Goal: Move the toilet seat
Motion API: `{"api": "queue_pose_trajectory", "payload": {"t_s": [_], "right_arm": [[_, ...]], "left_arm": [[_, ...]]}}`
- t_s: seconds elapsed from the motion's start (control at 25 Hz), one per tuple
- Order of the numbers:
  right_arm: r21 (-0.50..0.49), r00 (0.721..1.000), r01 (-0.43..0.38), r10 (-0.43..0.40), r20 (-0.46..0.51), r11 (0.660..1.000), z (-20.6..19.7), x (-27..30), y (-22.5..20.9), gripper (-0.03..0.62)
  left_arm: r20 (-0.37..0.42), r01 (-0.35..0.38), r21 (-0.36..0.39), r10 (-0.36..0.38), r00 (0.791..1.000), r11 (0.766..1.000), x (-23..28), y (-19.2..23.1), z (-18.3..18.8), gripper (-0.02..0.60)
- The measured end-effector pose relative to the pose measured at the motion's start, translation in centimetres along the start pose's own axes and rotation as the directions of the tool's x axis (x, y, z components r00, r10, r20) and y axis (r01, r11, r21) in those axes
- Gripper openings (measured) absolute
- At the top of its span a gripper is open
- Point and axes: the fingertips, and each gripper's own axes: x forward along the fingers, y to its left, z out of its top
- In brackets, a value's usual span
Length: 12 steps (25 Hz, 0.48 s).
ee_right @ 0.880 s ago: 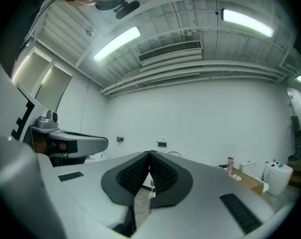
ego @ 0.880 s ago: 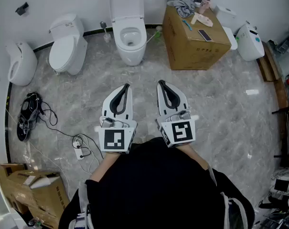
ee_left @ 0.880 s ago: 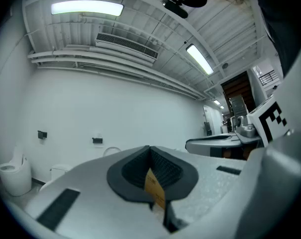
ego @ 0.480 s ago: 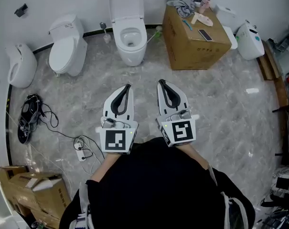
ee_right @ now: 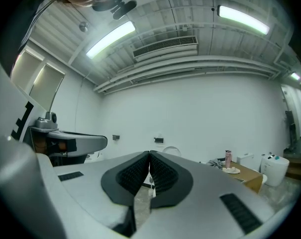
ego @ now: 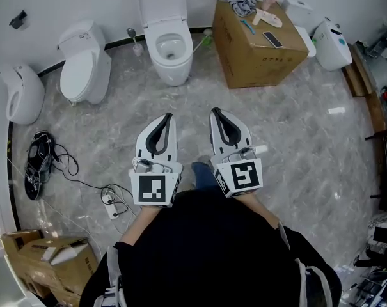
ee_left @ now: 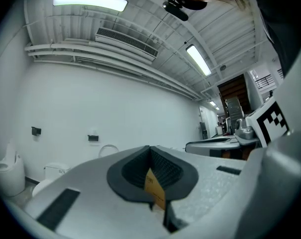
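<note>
The left gripper (ego: 167,117) and the right gripper (ego: 215,112) are both closed tight, and neither one has anything in it. That makes two grippers, held side by side and flat out in front of a person in a black top (ego: 206,254). They hang over the grey stone floor (ego: 295,139), and they touch nothing. Past them, two toilets stand by the white wall. The middle toilet (ego: 171,62) is straight ahead of the grippers and well apart from them. The toilet seat (ego: 160,2) is on this one. It is white and rounded at the top, and it stands straight up against the wall, so the bowl is open. I cannot tell if a ring lies on the bowl too. The other toilet (ego: 81,69), to its left, has its cover down. One small toilet brush (ego: 134,40) stands between the two. One more white bathroom piece (ego: 20,94) sits at the far left, and another (ego: 332,47) at the far right. One big brown box (ego: 257,47) stands just right of the middle toilet, with small things on top. A tangle of black cables (ego: 59,162) and one plug strip (ego: 110,200) lie on the floor at the left, and more brown boxes (ego: 52,264) sit in the bottom left corner.
</note>
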Motion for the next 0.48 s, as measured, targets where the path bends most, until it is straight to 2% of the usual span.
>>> {"api": "queue_pose_trajectory", "payload": {"t_s": [0.48], "right_arm": [[0.005, 0.999, -0.046, 0.046, 0.007, 0.999, -1.5, 9.1, -3.9, 0.021]], "left_arm": [[-0.03, -0.016, 0.009, 0.017, 0.999, 1.0, 8.4, 3.9, -1.5, 0.008]]}}
